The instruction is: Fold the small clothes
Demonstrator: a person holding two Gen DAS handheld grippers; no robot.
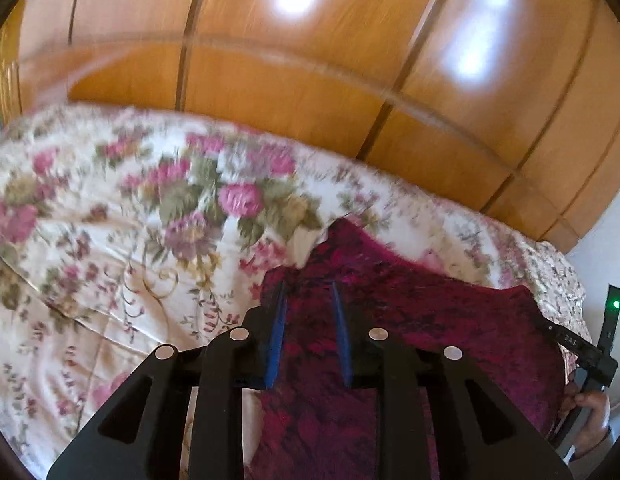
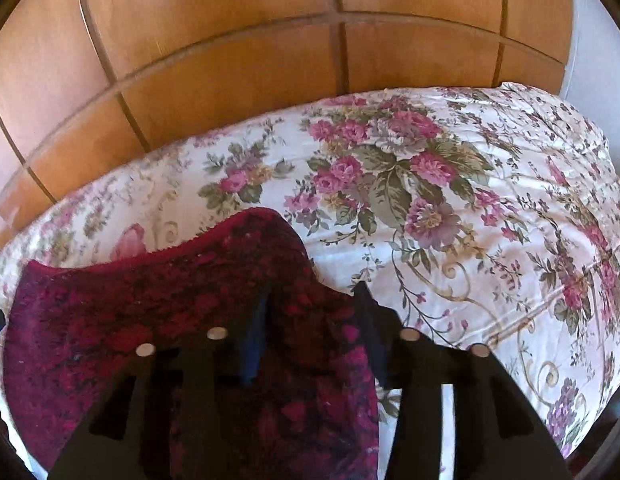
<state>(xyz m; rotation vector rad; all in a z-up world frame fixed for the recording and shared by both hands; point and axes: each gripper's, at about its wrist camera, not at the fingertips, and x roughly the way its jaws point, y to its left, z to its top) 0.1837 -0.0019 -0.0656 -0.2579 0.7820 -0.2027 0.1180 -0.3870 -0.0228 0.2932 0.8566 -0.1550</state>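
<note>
A dark red and magenta patterned garment (image 1: pixel 430 328) hangs stretched between my two grippers above the flowered bedspread (image 1: pixel 110 220). My left gripper (image 1: pixel 308 292) has its blue-padded fingers closed on the garment's left edge. My right gripper (image 2: pixel 314 292) grips the garment (image 2: pixel 170 300) at its right edge, with fabric between the fingers. In the left wrist view the right gripper's body (image 1: pixel 590 356) and the hand holding it show at the garment's far right.
The bed is covered by a cream bedspread (image 2: pixel 470 200) with pink roses. Behind it stands a wooden wardrobe (image 1: pixel 310 60) with panelled doors, which also shows in the right wrist view (image 2: pixel 230 40). A white wall (image 2: pixel 598 60) is at the right.
</note>
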